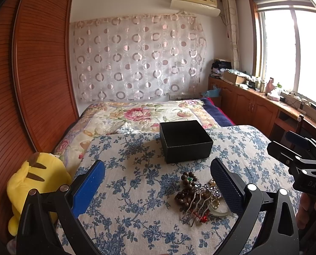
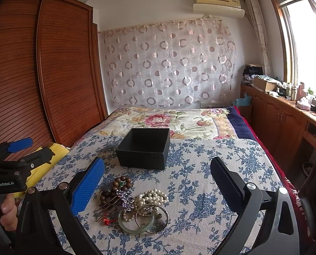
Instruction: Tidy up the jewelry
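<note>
The jewelry sits in one little heap on the bed's blue flower cloth (image 2: 200, 170), just in front of the black box (image 2: 144, 147). The box is open and looks empty. In the heap are a brown bead bracelet (image 2: 115, 188), a pearl string (image 2: 152, 197), a pale green bangle (image 2: 134, 223), a thin metal bangle (image 2: 155, 221) and a silver hair comb (image 2: 117, 201), all touching and partly on top of each other.

The left tongs (image 1: 158, 182) are wide apart and hold nothing. The right tongs (image 2: 157, 182) are also wide apart and hold nothing. Both hang above the cloth, near the heap.

I think the step now is to pick the first piece. A good way is to take one thing from the edge, like the green bangle, because the comb's teeth may be caught in the beads. Come down slowly, pinch just the bangle's rim, then lift gently so nothing else is dragged along. The other tongs can hold the box so it does not slide on the soft bed.
</note>
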